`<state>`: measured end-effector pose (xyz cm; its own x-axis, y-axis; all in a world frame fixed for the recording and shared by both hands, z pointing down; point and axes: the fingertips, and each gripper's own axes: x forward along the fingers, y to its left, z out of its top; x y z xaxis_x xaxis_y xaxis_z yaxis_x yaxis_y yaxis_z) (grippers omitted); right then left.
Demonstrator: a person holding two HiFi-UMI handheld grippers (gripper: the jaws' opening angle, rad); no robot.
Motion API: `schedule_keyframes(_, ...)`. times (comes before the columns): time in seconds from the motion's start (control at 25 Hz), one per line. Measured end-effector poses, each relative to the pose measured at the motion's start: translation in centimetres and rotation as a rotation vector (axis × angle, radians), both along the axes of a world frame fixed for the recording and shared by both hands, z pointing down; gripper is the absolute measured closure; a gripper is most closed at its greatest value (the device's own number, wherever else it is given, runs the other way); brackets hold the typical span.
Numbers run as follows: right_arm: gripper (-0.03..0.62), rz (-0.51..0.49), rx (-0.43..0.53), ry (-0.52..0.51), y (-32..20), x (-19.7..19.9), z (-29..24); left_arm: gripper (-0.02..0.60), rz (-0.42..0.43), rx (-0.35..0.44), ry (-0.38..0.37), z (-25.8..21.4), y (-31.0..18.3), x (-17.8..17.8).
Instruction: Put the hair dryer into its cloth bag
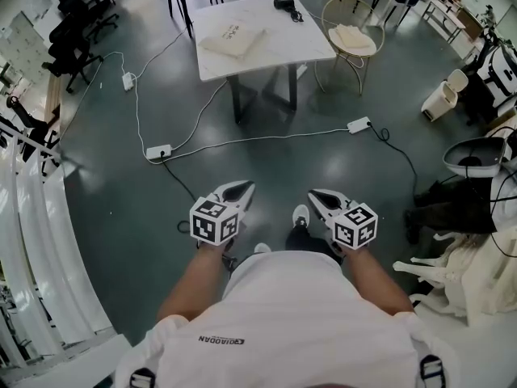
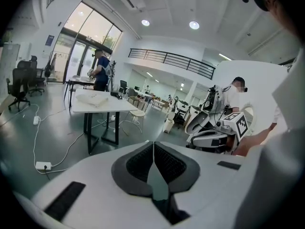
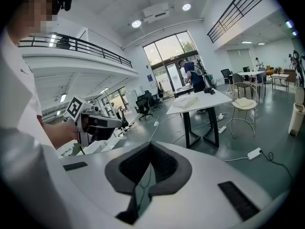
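A cream cloth bag (image 1: 233,42) lies flat on the white table (image 1: 266,55) far ahead of me. The black hair dryer (image 1: 284,4) rests near that table's far edge. Both show small in the left gripper view, bag (image 2: 93,97) and dryer (image 2: 114,94), and in the right gripper view, bag (image 3: 187,100) and dryer (image 3: 208,91). My left gripper (image 1: 246,187) and right gripper (image 1: 316,193) hang side by side in front of my body, well short of the table. Each is shut with nothing between its jaws, as seen at the left gripper (image 2: 153,145) and the right gripper (image 3: 150,145).
A round wire chair with a cushion (image 1: 353,35) stands right of the table. White cables and power strips (image 1: 159,150) cross the floor between me and the table, another strip (image 1: 359,124) to the right. Office chairs (image 1: 77,39) stand at left, a bin (image 1: 443,99) at right. A person (image 2: 101,70) works at a far table.
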<state>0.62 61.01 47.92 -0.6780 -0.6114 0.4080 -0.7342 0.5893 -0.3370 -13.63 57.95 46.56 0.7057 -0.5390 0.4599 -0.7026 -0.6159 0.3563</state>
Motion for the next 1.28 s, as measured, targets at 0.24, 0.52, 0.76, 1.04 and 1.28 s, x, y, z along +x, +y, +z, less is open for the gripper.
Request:
schedule_keyframes(0.24,0.572,0.001,-0.004,0.003,-2.1,0.6,0.2,0.546,-0.007,-0.005,-0.001,0.1,-1.9,0.4)
schedule_keyframes(0.52,0.572,0.029,0.009,-0.002,-4.6,2.1,0.0,0.547,0.011,-0.010,-0.003,0.0,-3.4,1.9)
schedule_keyframes(0.76,0.572,0.060,0.024,-0.012,-6.9,3.8,-0.1,0.546,0.013,-0.013,-0.007,0.2,-5.3,3.0)
schedule_keyframes(1.04,0.572,0.033,0.002,-0.016,-10.0,5.0,0.7,0.547,0.012,-0.009,-0.024,-0.2,-8.8,4.7)
schedule_keyframes(1.28,0.572,0.000,0.014,-0.032,-14.1,5.7,0.1,0.546,-0.002,-0.010,-0.045,-0.2,-12.2,6.0)
